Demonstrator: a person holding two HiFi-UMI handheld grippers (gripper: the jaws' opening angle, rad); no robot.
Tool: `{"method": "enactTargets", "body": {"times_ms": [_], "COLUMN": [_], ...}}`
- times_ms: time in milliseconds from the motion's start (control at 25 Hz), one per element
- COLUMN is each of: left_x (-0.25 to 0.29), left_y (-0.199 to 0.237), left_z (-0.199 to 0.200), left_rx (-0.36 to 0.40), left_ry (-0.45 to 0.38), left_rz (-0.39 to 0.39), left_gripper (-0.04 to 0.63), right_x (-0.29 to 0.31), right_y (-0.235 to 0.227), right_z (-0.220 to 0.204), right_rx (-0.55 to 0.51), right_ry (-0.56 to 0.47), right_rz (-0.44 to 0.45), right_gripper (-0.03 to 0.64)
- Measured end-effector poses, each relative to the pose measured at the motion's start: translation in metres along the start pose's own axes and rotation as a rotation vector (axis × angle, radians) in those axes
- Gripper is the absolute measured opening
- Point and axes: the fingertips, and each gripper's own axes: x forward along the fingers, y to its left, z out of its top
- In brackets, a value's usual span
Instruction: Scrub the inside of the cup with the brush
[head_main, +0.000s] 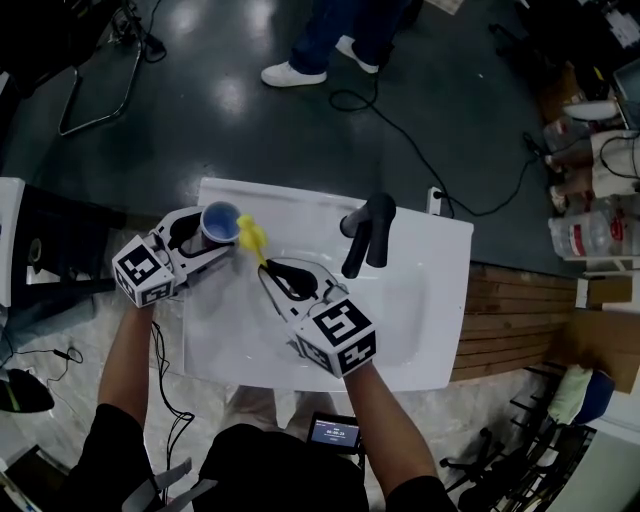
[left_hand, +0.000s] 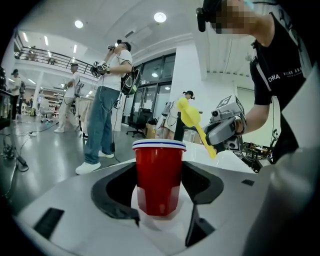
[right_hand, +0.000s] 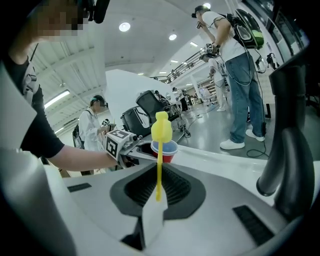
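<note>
A red cup (left_hand: 158, 175) with a white-and-blue rim and blue inside (head_main: 219, 221) is held upright in my left gripper (head_main: 203, 240), which is shut on it, over the far-left corner of the white sink (head_main: 420, 330). My right gripper (head_main: 283, 279) is shut on the thin handle of a yellow brush (right_hand: 160, 150). The brush's yellow head (head_main: 250, 237) hangs just right of the cup's rim, outside the cup. From the right gripper view the brush head stands in front of the cup (right_hand: 165, 150). The brush (left_hand: 195, 125) shows behind the cup in the left gripper view.
A black faucet (head_main: 365, 232) rises at the sink's far edge, right of the brush. A black cable (head_main: 440, 160) runs over the dark floor beyond. People stand around; one pair of white shoes (head_main: 300, 68) is just past the sink. Bottles (head_main: 585, 230) sit at the right.
</note>
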Motion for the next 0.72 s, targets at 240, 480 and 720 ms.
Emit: {"method": "enactTargets", "body": {"times_ms": [240, 480, 720], "left_x": [-0.005, -0.005, -0.006], "left_y": [-0.001, -0.011, -0.005], "left_z": [-0.002, -0.023, -0.03], "left_rx": [-0.003, 0.079, 0.067], "left_ry": [-0.014, 0.095, 0.088], "left_rz": [-0.011, -0.026, 0.009], "left_gripper": [0.282, 0.282, 0.258], "right_x": [0.007, 0.013, 0.02], "right_y": [-0.002, 0.001, 0.0], "right_z": [-0.007, -0.013, -0.012], "right_rx": [-0.001, -0.004, 0.001], "right_ry": [0.036, 0.055, 0.054], "right_rz": [0.0, 0.015, 0.017], "right_gripper": [0.037, 0.037, 0.037]}}
